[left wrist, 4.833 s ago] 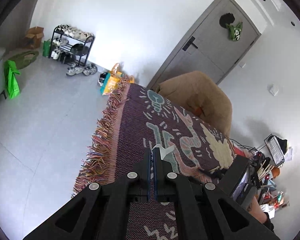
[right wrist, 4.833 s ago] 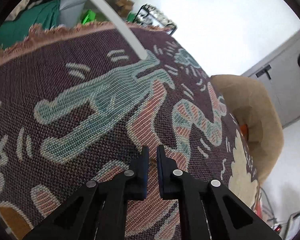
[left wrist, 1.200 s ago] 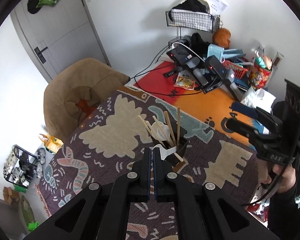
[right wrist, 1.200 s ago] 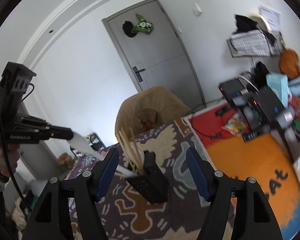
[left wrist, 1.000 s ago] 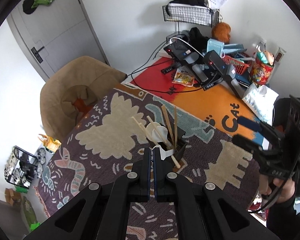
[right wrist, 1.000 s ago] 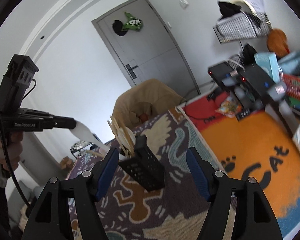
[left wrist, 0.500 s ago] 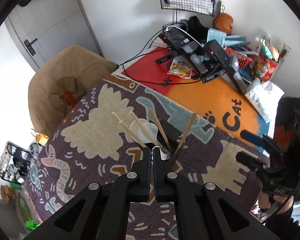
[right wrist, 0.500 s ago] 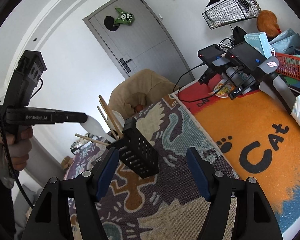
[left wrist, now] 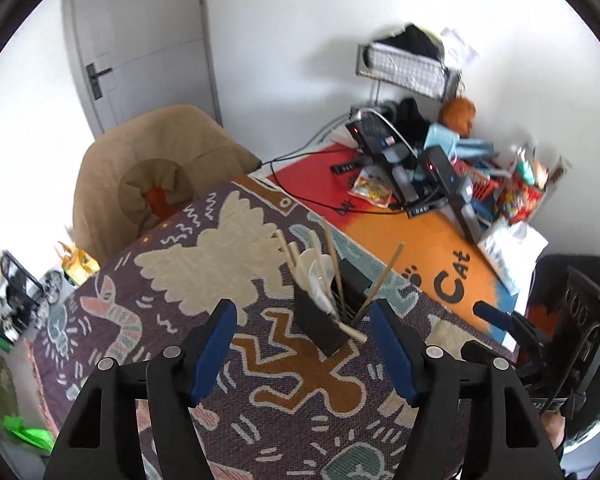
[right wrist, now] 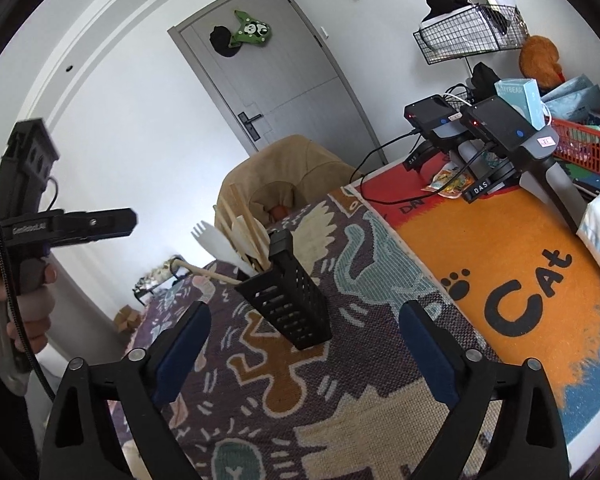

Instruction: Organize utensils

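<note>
1. Both our grippers' jaws have just been opening; the left gripper (left wrist: 302,350) has let its white fork (right wrist: 216,246) go into the caddy (right wrist: 286,294).
2. Our right gripper (right wrist: 304,350) gapes wide, empty.
3. Caddy stands tilted on the blanket (right wrist: 340,420), straight ahead, nearer our right.

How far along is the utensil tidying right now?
Done: the white fork and chopsticks stand in the black holder. In hand: nothing; both the left hand-held gripper and right hand-held gripper have just opened. Left: no loose utensils visible.
</note>
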### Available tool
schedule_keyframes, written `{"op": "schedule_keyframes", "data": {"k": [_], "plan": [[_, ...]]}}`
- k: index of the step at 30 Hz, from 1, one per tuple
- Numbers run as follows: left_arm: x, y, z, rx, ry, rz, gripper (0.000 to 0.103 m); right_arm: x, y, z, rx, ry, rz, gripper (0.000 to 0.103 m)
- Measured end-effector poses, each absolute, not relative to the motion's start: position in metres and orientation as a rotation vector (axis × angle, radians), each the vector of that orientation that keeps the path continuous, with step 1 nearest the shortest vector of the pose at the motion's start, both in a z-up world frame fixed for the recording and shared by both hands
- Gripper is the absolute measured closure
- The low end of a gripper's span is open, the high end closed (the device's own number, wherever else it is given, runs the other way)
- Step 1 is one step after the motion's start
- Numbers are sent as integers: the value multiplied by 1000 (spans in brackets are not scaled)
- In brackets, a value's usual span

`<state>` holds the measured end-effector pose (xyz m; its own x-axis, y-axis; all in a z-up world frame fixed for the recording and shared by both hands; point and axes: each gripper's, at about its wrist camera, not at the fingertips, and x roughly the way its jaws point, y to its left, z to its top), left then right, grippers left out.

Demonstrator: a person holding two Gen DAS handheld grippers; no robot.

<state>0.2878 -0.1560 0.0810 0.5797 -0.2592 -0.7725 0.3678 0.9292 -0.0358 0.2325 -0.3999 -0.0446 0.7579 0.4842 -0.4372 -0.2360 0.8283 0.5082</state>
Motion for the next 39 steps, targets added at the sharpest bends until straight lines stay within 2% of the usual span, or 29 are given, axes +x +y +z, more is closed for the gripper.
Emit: {"op": "schedule_keyframes", "data": {"k": [2, 9, 13, 27, 39], "plan": [[281, -143, 82, 95, 857, -361, 32, 227, -396, -41, 443, 582, 399, 0], [241, -105, 91, 4, 707, -333, 13, 203, -382, -28, 405, 565, 362, 0], [219, -85, 93, -67, 622, -329, 5, 189, -374, -24, 380, 553, 350, 0], [143, -55, 65, -120, 464, -279, 0, 138, -348, -9, 301, 517, 372, 0], [78, -45, 53, -123, 462, -205, 0, 97, -340, 2, 271, 513, 373, 0]]}}
